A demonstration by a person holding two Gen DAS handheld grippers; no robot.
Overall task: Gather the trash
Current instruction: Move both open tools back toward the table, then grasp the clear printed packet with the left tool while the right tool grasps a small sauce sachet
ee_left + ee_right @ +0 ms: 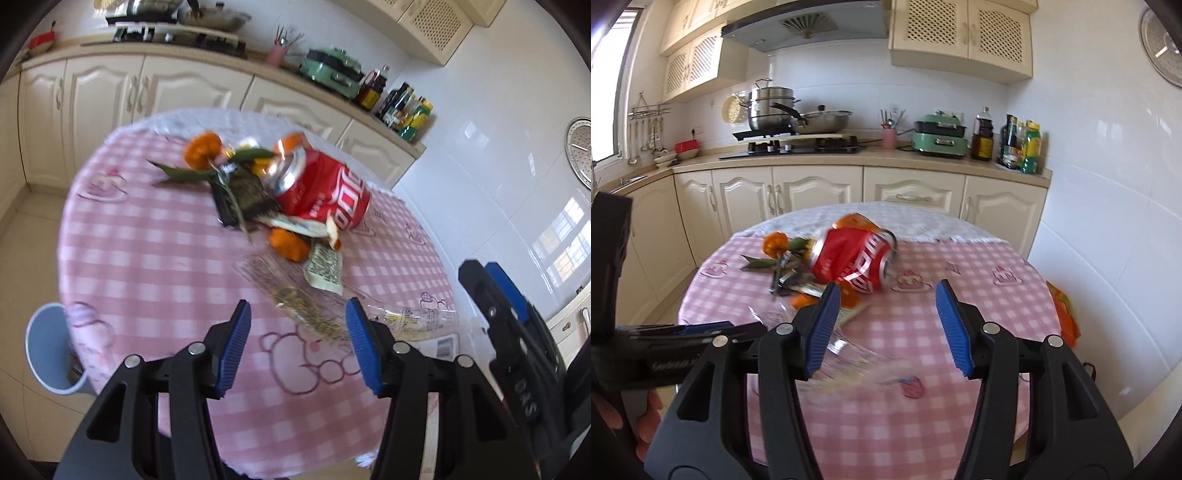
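A crushed red soda can (321, 188) (855, 264) lies on the round table with the pink checked cloth (147, 258) (960, 266). Around it are orange peels (202, 148) (774, 242), green leaves (184, 171), a dark wrapper (240, 199), a printed paper scrap (325, 267) and a clear plastic wrapper (295, 295) (849, 350). My left gripper (297, 345) is open and empty, just short of the clear wrapper. My right gripper (884, 325) is open and empty above the table's near part; it also shows at the right of the left wrist view (509, 332).
A pale blue bin (51, 347) stands on the floor at the table's left edge. An orange bag (1063, 314) sits at the table's right edge. Cream kitchen cabinets (812, 192) and a counter with a stove, pots and bottles run behind the table.
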